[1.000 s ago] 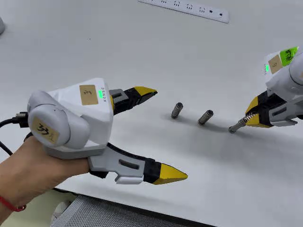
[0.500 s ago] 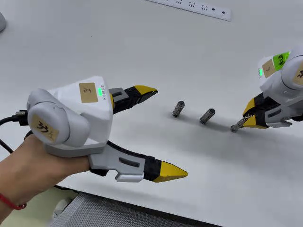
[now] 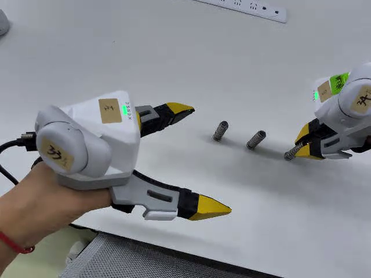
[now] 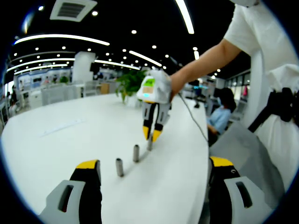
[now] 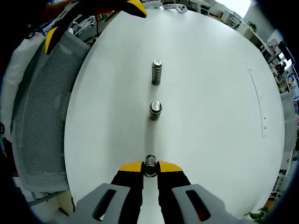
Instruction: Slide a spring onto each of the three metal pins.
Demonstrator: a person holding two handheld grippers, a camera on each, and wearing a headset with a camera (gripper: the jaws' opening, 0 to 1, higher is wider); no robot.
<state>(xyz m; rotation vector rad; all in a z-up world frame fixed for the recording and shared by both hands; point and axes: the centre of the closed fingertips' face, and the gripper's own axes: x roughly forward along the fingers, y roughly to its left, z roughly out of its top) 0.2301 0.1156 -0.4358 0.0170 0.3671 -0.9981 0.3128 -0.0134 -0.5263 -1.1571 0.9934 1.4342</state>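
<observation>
1. Holding its jaws wide apart, the left gripper hovers over the white table in the head view. Nothing is between its yellow tips.
2. In the same view the first pin and the second pin are near the middle of the table, each with a spring around it. To their right, the right gripper has its jaws together on the third pin, which also carries spring coils. A power strip lies at the far edge.
3. In the left gripper view the left gripper is open and empty. Ahead of it, the first pin, the second pin and the third pin stand upright in a row. The right gripper points down at the third one.
4. In the right gripper view the right gripper is clamped on the third pin, with its tips touching the coils on both sides. The second pin and the first pin stand in line beyond it, well apart from the jaws.
</observation>
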